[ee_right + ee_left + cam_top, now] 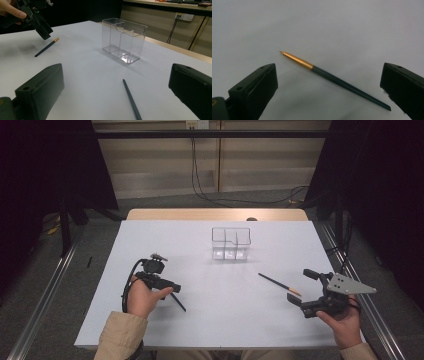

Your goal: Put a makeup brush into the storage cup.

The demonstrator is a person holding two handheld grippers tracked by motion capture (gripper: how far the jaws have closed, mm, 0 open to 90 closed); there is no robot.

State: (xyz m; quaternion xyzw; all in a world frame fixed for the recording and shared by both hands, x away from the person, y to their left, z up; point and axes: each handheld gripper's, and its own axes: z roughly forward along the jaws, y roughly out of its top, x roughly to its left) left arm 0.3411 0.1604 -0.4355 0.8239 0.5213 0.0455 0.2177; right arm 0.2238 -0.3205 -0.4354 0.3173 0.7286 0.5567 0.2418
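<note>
Two dark slim brushes with gold tips lie on the white table [210, 320]. My left gripper [172, 289] hovers open just above one brush [178, 302]. In the left gripper view that brush [342, 82] lies slantwise between the wide-apart jaws of my left gripper [328, 72]. My right gripper [301, 286] is open at the right edge, with the gold tip of the other brush [279, 283] just in front of it. The right gripper view has that brush [131, 98] running down between the jaws of my right gripper [116, 72]. Neither gripper holds anything.
A clear plastic divided box [231, 243] stands upright past the table's middle, also seen in the right gripper view as the box [123, 40]. Open table surface lies between the two grippers. Metal rails flank the table, and cables lie on the floor behind.
</note>
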